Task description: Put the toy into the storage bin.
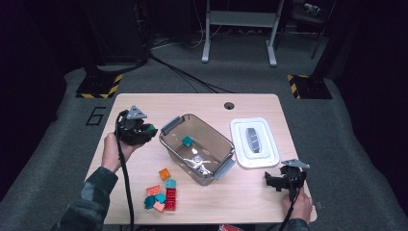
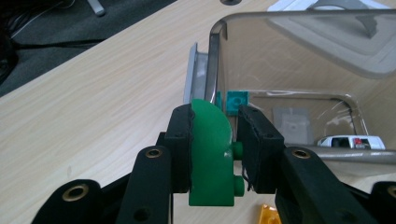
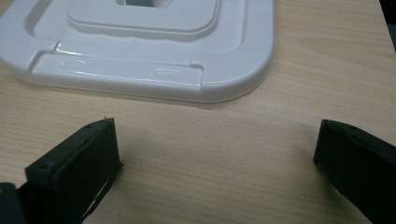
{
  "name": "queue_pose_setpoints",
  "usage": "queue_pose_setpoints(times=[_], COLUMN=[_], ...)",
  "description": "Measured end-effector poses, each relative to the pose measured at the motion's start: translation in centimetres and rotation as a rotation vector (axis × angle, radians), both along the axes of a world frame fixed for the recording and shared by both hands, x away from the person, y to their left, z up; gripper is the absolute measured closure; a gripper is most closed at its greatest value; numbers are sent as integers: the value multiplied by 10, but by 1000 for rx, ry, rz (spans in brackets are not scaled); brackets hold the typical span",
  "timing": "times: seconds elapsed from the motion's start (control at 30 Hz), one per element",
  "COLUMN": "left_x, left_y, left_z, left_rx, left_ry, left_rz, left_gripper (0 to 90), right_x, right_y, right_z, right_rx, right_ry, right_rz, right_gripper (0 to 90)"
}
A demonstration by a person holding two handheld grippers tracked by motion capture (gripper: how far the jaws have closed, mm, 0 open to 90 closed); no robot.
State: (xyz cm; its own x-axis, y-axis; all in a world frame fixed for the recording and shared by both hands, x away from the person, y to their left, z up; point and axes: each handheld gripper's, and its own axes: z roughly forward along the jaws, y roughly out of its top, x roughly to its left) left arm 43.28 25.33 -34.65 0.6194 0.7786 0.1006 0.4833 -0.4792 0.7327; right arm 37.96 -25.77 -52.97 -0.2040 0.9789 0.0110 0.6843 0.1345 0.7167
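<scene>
Left gripper view: my left gripper (image 2: 215,154) clamps a green arched block (image 2: 211,154), rounded end up. Clear storage box (image 2: 299,93) sits just ahead, its open rim nearest this hand. Right gripper (image 3: 215,154) gapes wide beside the white lid (image 3: 140,51), holding nothing.

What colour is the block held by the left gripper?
Green: the block shows best in the left gripper view.

Container (image 1: 211,144) mid-table; lid (image 1: 255,143) right of it; blocks (image 1: 162,195) in front (one block (image 1: 187,141) inside).
</scene>
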Motion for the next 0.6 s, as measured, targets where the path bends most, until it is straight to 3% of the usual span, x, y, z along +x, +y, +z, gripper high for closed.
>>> queue_pose_setpoints(times=[0.3,0.6], left_x=[12,23], left_y=[-23,-43], left_z=[3,-7], left_rx=[-3,-6], left_ry=[1,22], left_rz=[-31,-52], left_gripper=[666,666], right_x=[0,0], right_y=[0,0], right_z=[0,0], right_rx=[0,0], right_ry=[0,0], right_rz=[0,0], right_gripper=[0,0])
